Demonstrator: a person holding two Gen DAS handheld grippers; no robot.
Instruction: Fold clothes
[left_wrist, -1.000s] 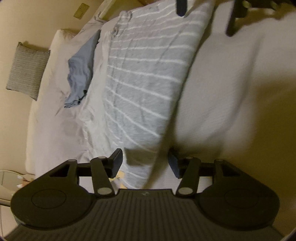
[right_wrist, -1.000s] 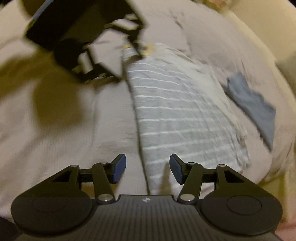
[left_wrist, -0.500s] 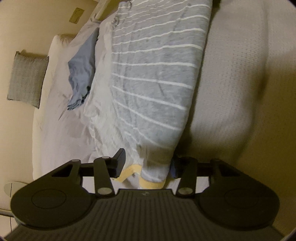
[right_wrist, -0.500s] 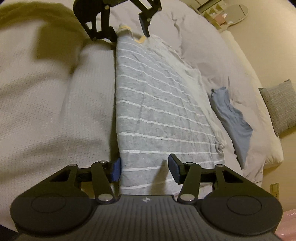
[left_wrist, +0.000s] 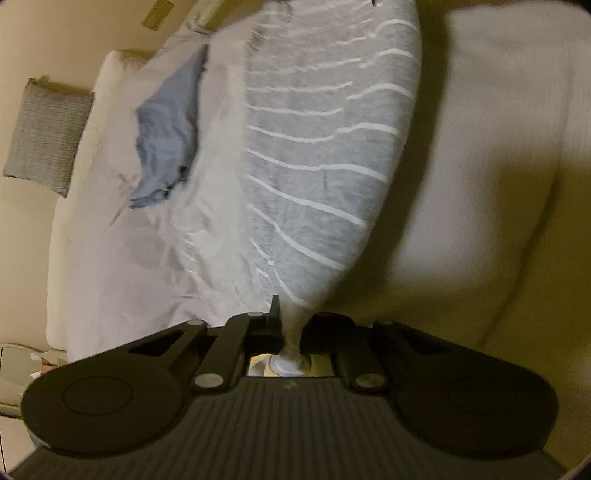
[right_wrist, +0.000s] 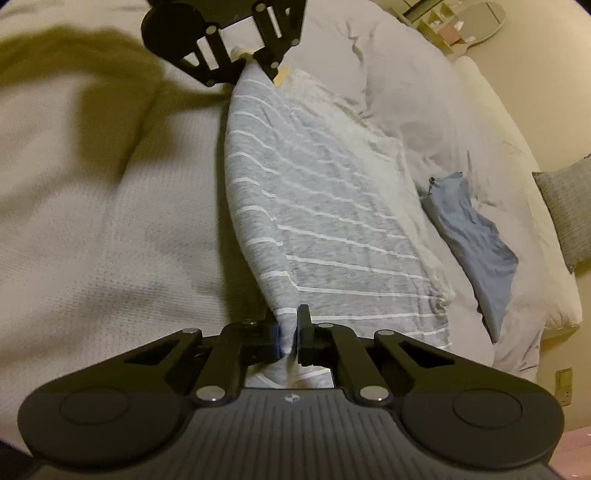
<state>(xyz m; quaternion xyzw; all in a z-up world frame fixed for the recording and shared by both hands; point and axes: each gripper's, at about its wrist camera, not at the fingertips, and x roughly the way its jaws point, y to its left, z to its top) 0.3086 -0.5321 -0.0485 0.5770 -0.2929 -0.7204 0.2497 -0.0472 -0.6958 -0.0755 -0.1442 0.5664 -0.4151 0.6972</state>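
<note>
A grey garment with thin white stripes (left_wrist: 325, 147) lies lengthwise on the bed, stretched between both grippers; it also shows in the right wrist view (right_wrist: 325, 229). My left gripper (left_wrist: 293, 325) is shut on one end of its folded edge, the cloth bunched between the jaws. My right gripper (right_wrist: 290, 332) is shut on the opposite end. The left gripper also shows at the top of the right wrist view (right_wrist: 243, 55), pinching the far end. The held edge is lifted a little off the bed.
A white textured blanket (right_wrist: 92, 240) covers the bed beside the garment. A crumpled blue garment (right_wrist: 472, 236) lies on the grey sheet (left_wrist: 122, 251) on the other side. A grey cushion (left_wrist: 44, 136) leans by the wall. A round side table (right_wrist: 476, 18) stands beyond the bed.
Both grippers were open around the garment's edge and have now closed on it, one at each end. The edge has bunched up and risen slightly.
</note>
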